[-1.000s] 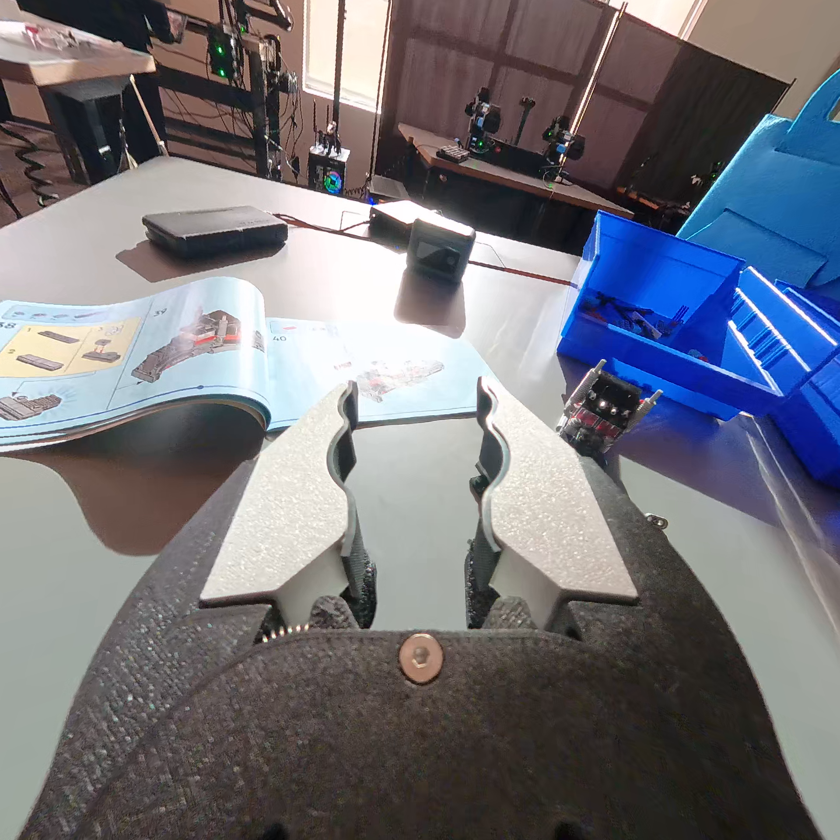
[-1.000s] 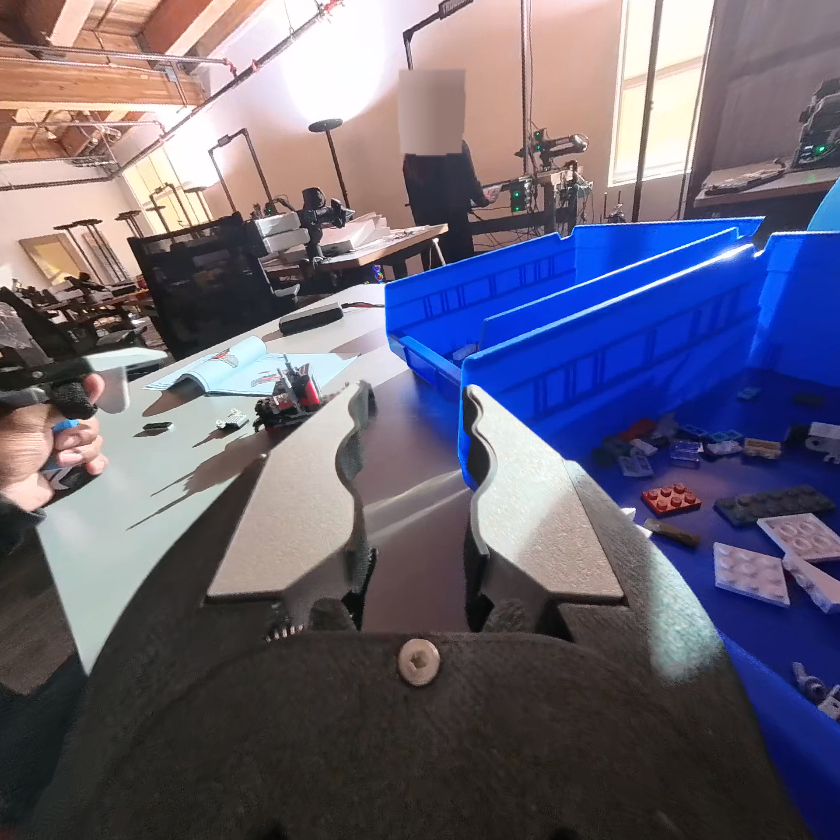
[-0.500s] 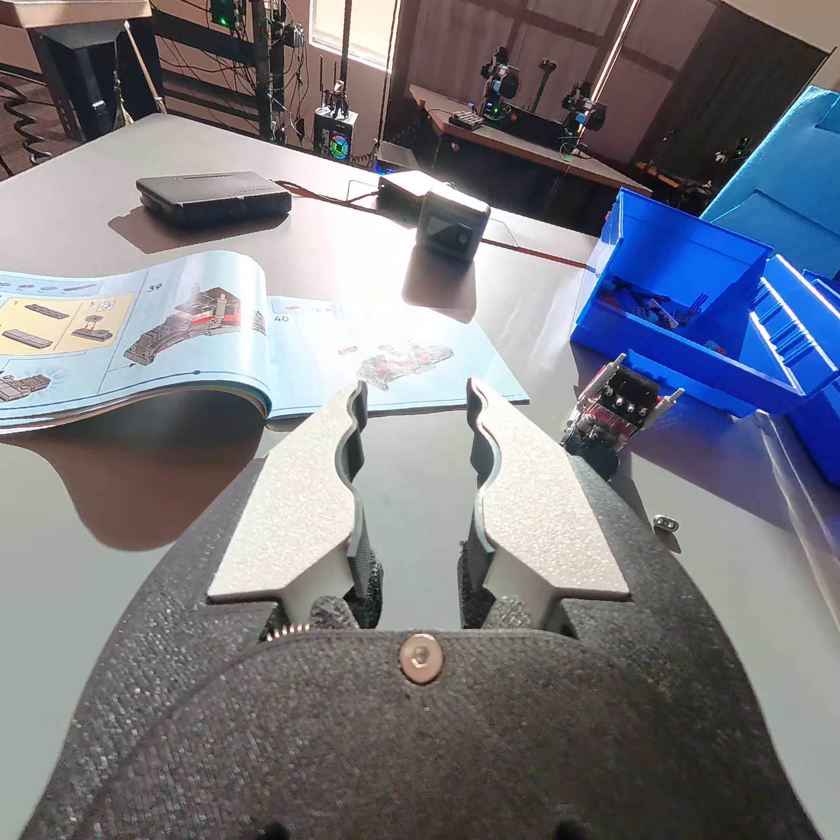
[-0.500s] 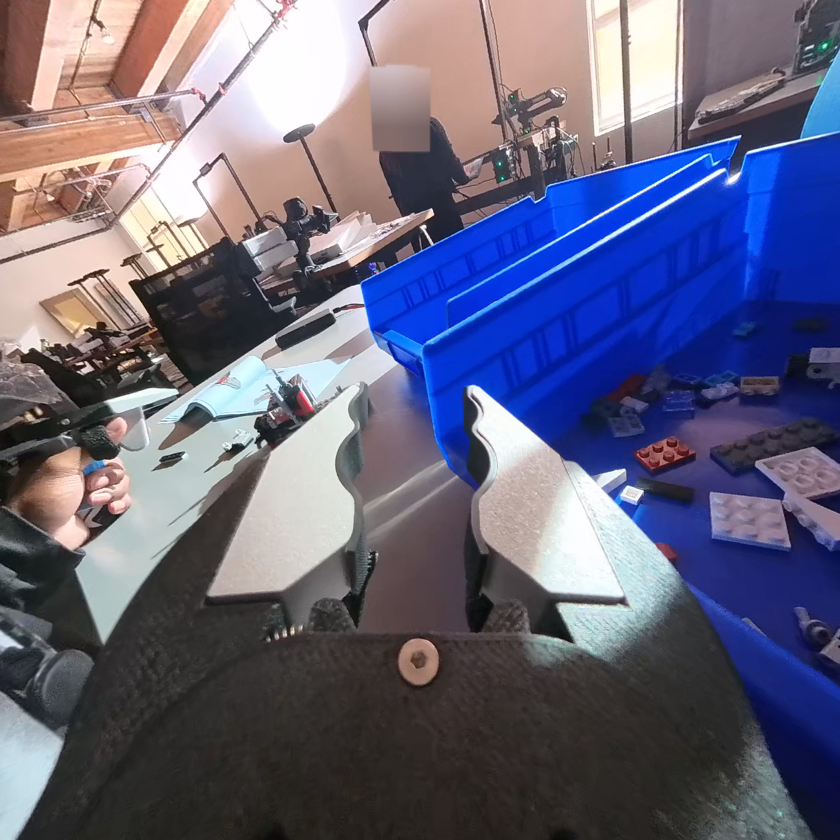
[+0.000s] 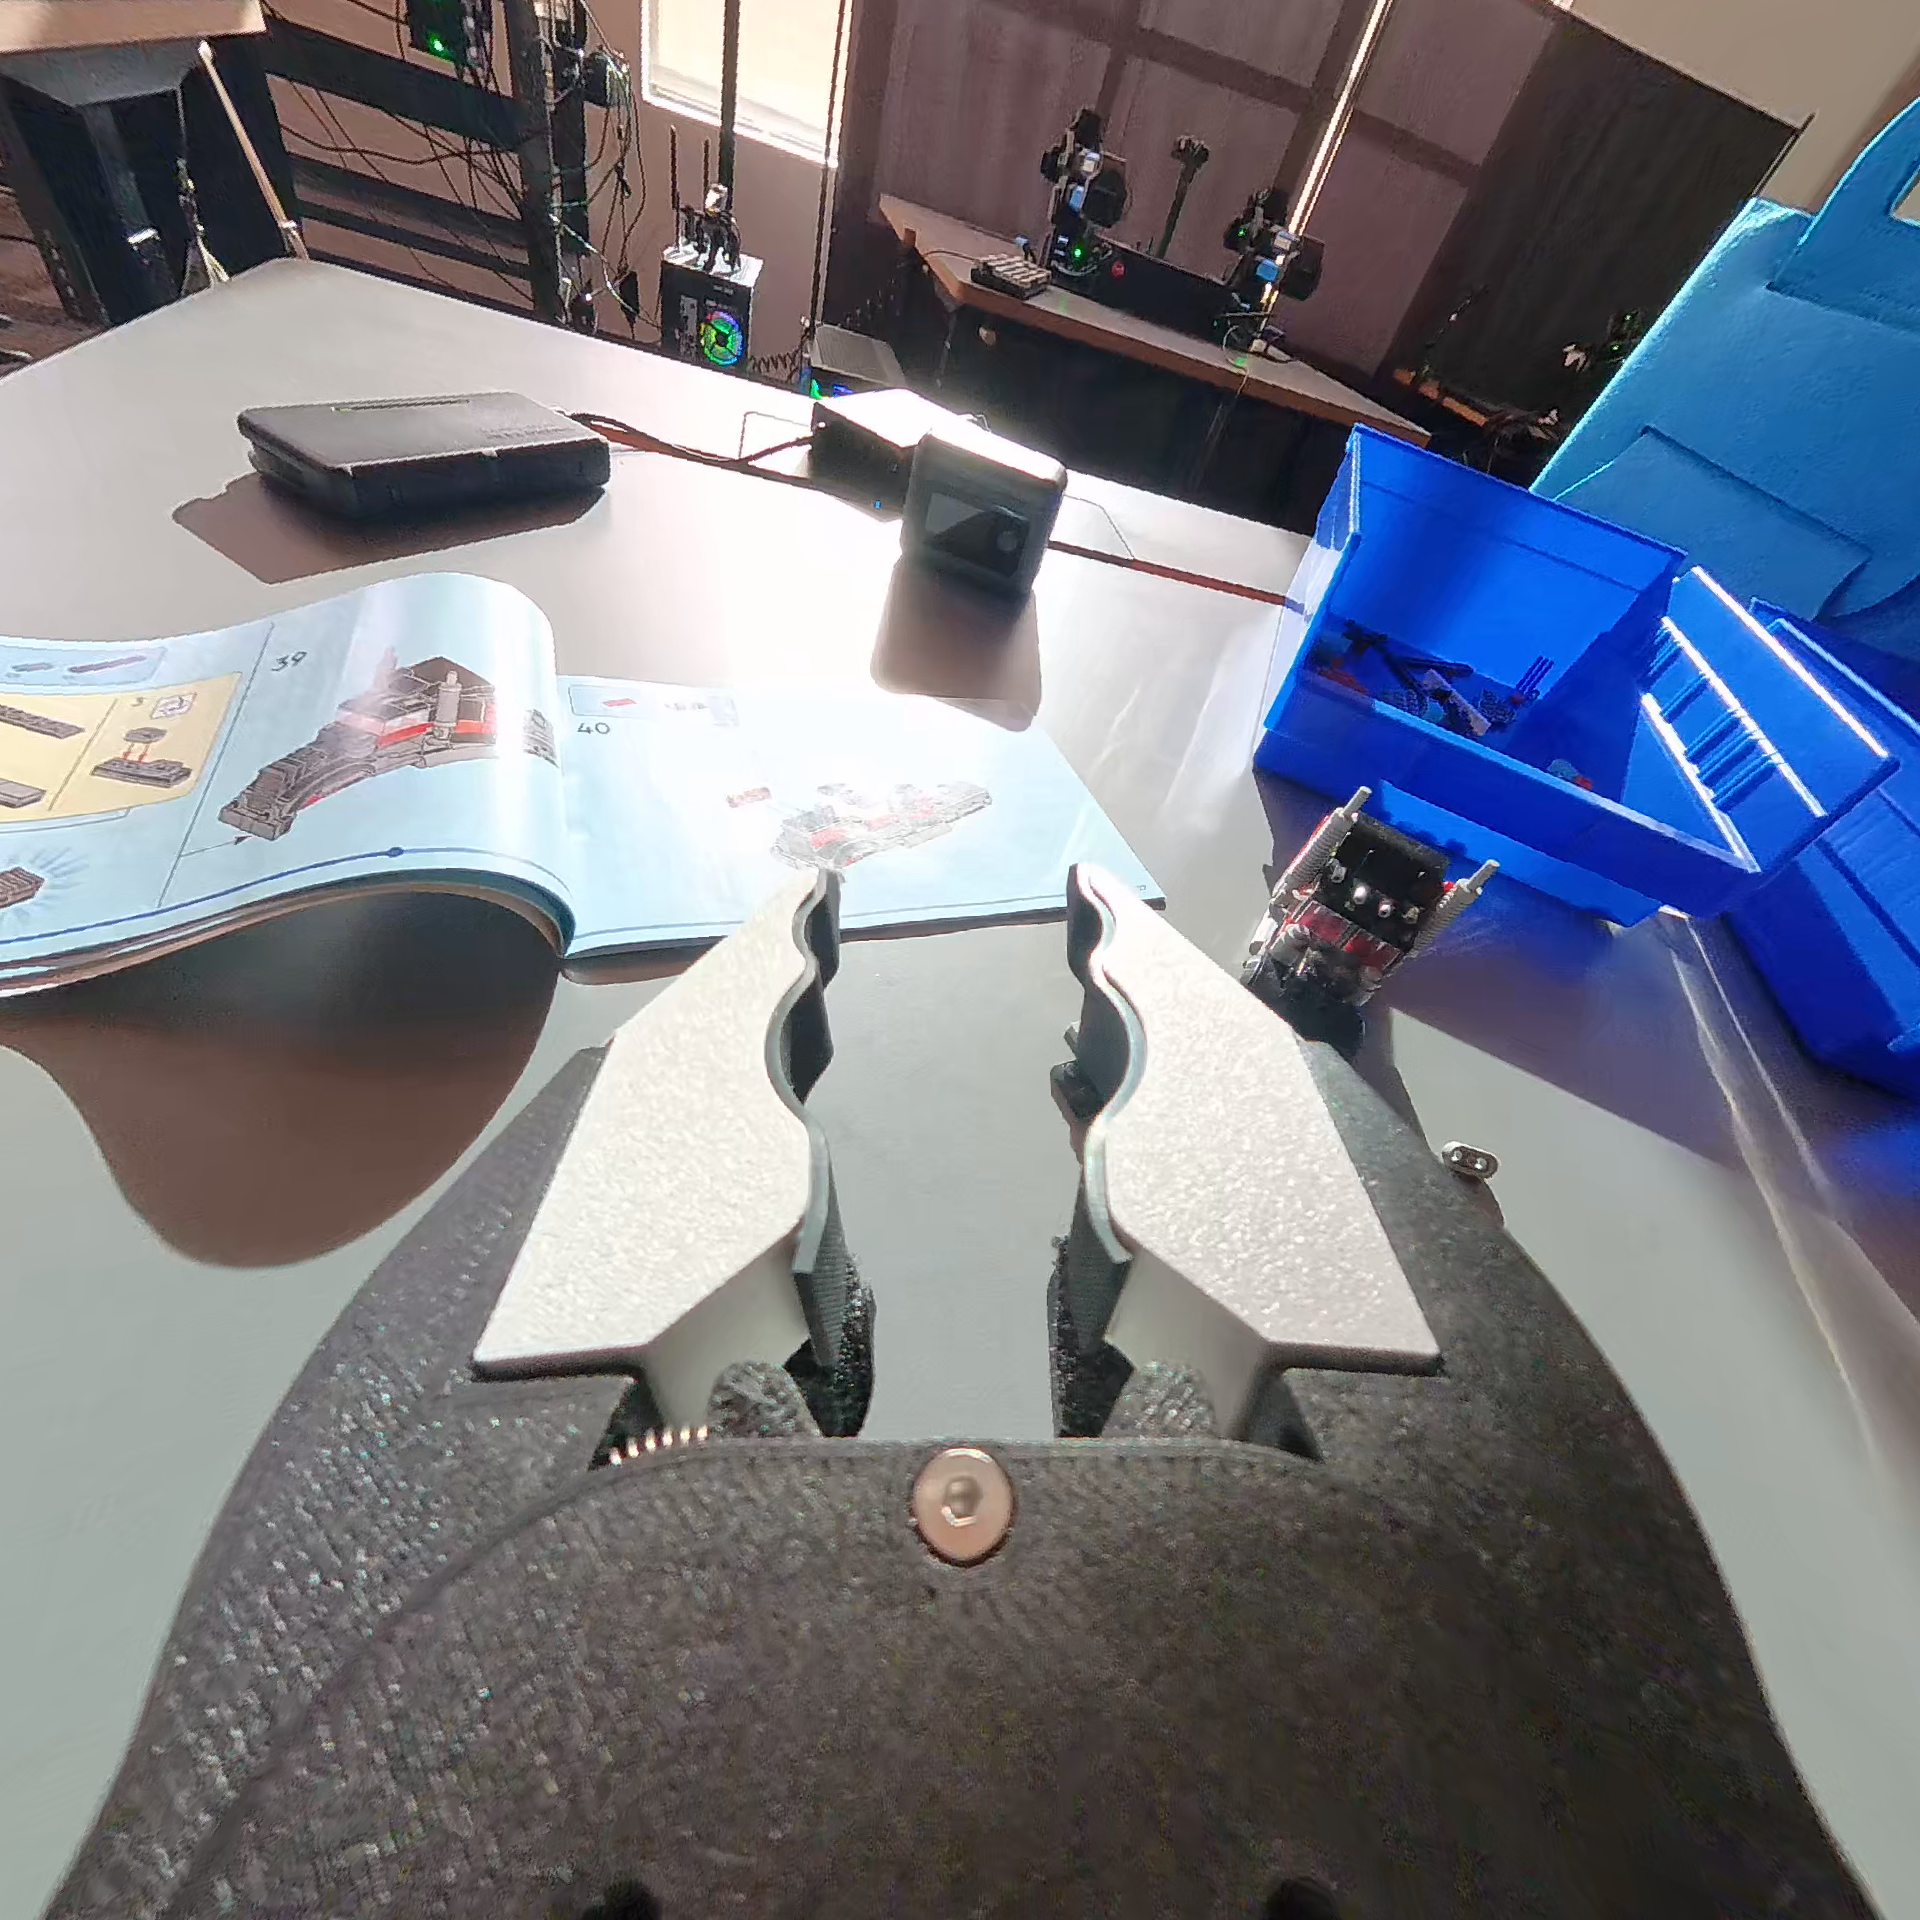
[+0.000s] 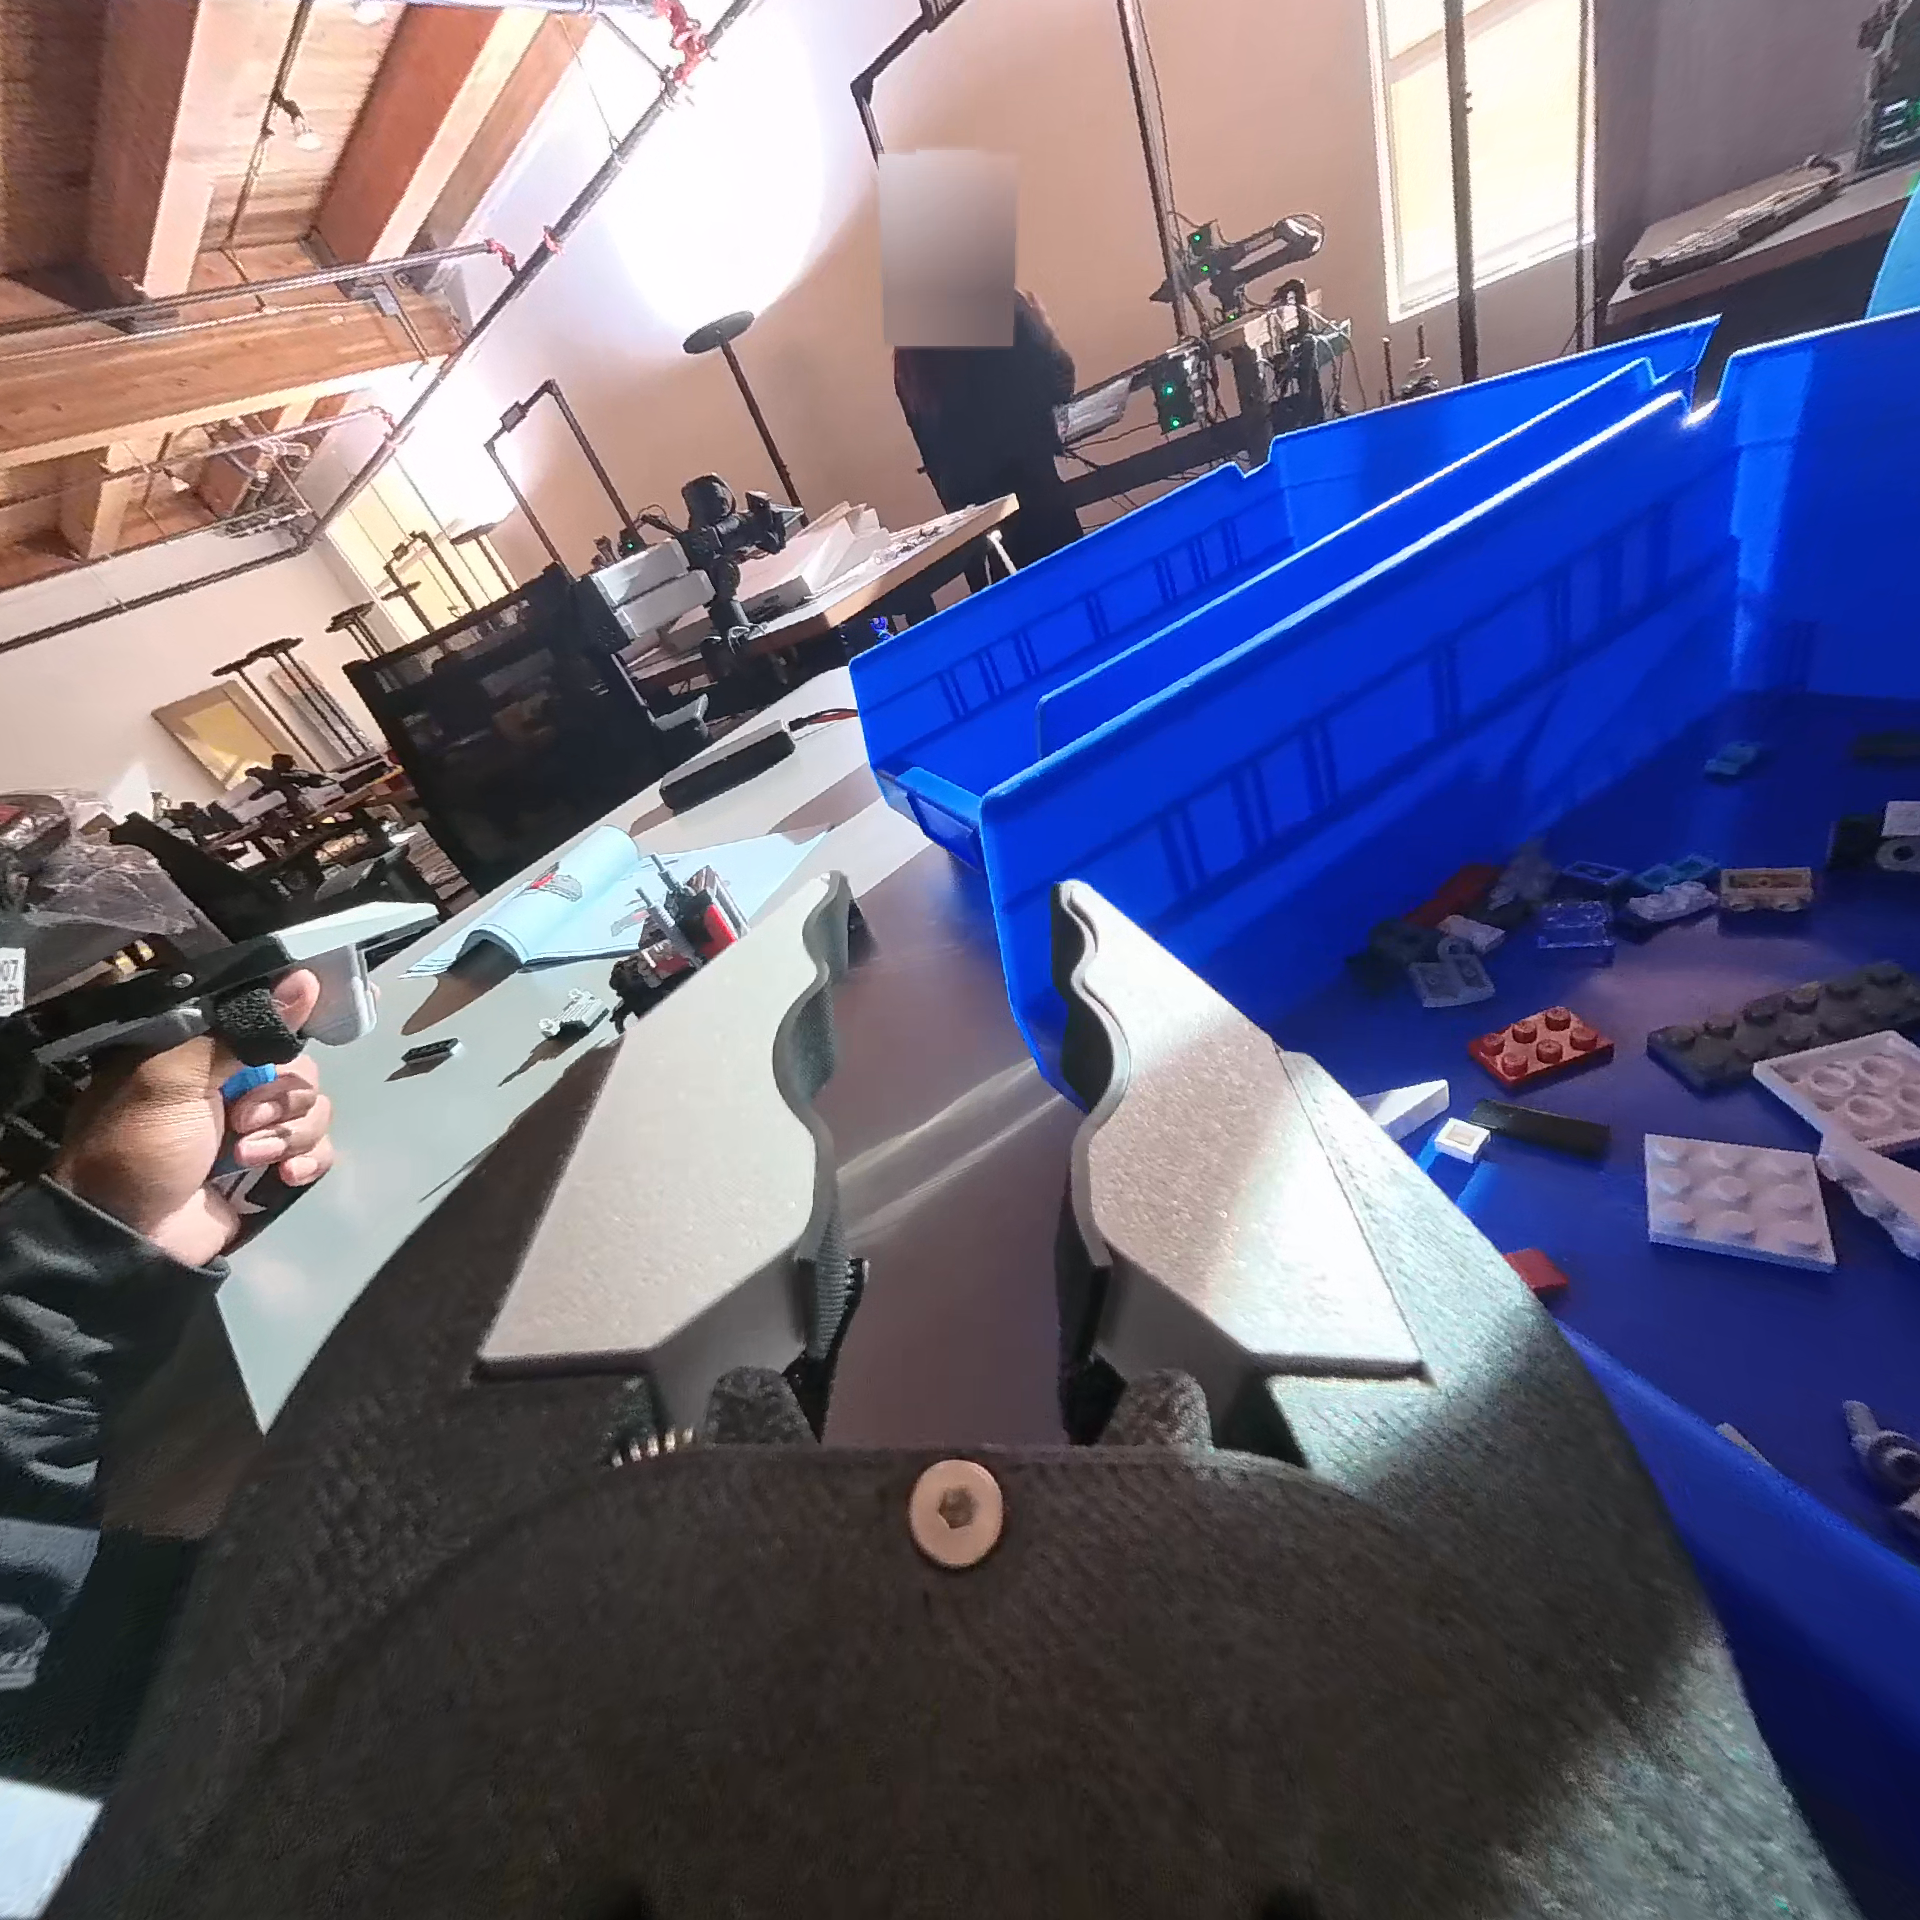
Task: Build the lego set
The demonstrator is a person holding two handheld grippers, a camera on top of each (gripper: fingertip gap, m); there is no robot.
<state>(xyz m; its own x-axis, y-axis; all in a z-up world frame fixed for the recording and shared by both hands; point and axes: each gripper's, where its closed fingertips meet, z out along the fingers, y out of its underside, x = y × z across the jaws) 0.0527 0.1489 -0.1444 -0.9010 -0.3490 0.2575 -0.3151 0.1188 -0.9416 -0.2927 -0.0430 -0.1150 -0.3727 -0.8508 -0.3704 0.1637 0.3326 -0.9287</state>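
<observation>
Left gripper (image 5: 948, 914) hangs low over the grey table (image 5: 312, 1351) with its jaws spread and nothing between them; only bare tabletop shows in the gap. Just beyond its fingertips lies the open instruction booklet (image 5: 644, 810), the left-hand pages arched up off the table. Ahead and to the right of the right finger stands the partly built lego truck (image 5: 1351, 925) (black and red, with grey upright stacks at its sides), close to the gripper body but apart from the finger. A small grey piece (image 5: 1468, 1158) lies on the table just right of the gripper. Farther right sit the blue bins (image 5: 1455, 582), the nearest one holding a scatter of small parts. Well ahead stand a small dark camera block (image 5: 982, 514) and, left of it, a flat black box (image 5: 421, 449).

Right gripper (image 6: 948, 914) is likewise parted and empty, tilted, its right fingertip at the near wall of a blue bin (image 6: 1351, 790). Inside that bin, right of the gripper, loose lego pieces lie on the floor: a red plate (image 6: 1538, 1046), a dark grey plate (image 6: 1797, 1023), and white plates (image 6: 1737, 1200). Ahead and left of the left finger the truck (image 6: 675, 940) rests beside the booklet (image 6: 561, 914), with two small loose pieces (image 6: 431, 1051) on the table near it. Far left, a hand (image 6: 208, 1132) holds the other gripper.
</observation>
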